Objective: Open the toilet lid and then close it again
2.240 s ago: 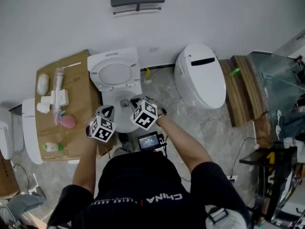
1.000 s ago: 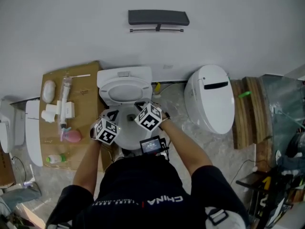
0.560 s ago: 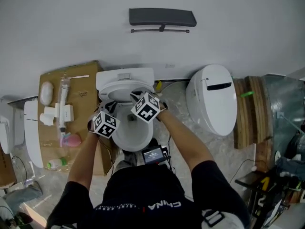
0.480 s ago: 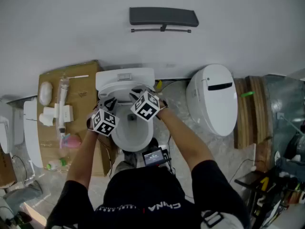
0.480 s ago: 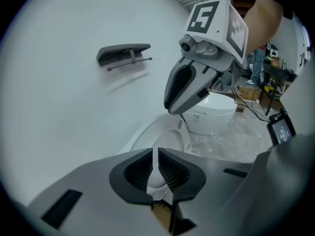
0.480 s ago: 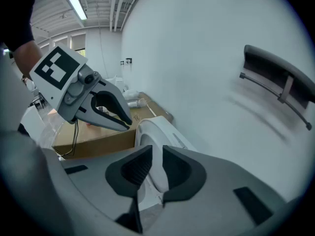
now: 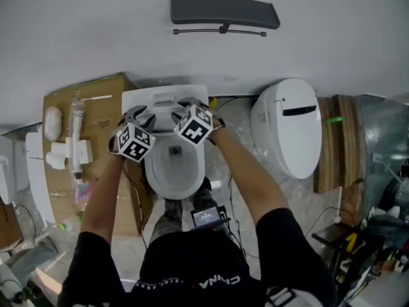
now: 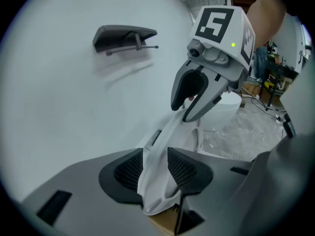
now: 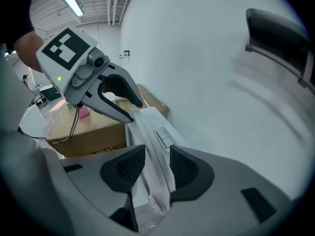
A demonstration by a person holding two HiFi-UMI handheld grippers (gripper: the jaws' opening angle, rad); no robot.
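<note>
Standing upright against the cistern (image 7: pixel 156 93), the toilet lid (image 8: pixel 158 144) lies between the loosened, just-opened jaws of the left hand-held gripper (image 7: pixel 140 114) and right hand-held gripper (image 7: pixel 182 109), a cluttered cardboard box (image 7: pixel 102 117) at its left, another toilet (image 7: pixel 294 130) at its right, a dark wall bracket (image 7: pixel 223 11) above.

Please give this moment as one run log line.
toilet lid: raised | left gripper: jaws just opening, lid between | right gripper: jaws just opening, lid between
</note>
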